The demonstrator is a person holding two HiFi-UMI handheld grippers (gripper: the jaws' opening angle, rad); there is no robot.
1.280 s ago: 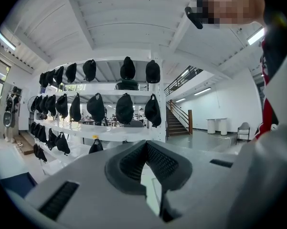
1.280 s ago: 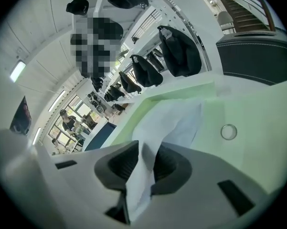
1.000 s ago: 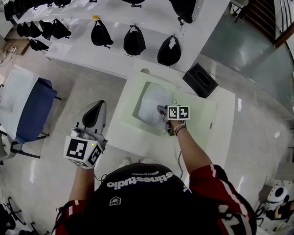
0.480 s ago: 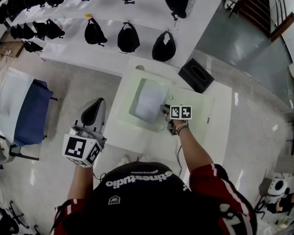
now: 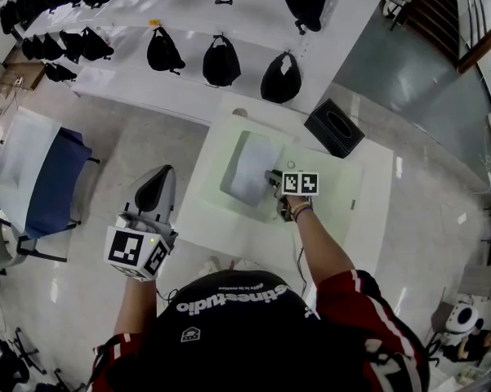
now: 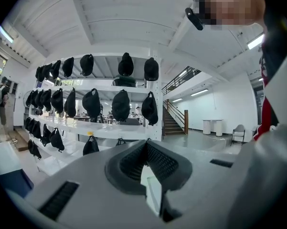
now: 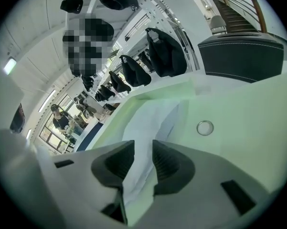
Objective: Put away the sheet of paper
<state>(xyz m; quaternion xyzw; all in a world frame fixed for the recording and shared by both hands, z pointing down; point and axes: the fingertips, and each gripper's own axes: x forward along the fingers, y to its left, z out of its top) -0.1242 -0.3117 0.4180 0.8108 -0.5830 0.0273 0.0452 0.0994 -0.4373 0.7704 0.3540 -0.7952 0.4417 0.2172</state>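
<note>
The white sheet of paper lies bowed over a shallow pale green tray on the white table. My right gripper is at the sheet's right edge and shut on it. In the right gripper view the sheet of paper runs up from between the pads of that right gripper. My left gripper hangs off the table's left side over the floor. In the left gripper view the left gripper shows its jaws closed at the tips with nothing in them.
A black box stands at the table's far right corner and a small metal ring lies beside the tray. White shelves with black caps run behind the table. A blue-and-white table stands at the left.
The sheet has bowed upward from lying flat, with the right gripper still at its right edge. The left gripper has barely moved.
</note>
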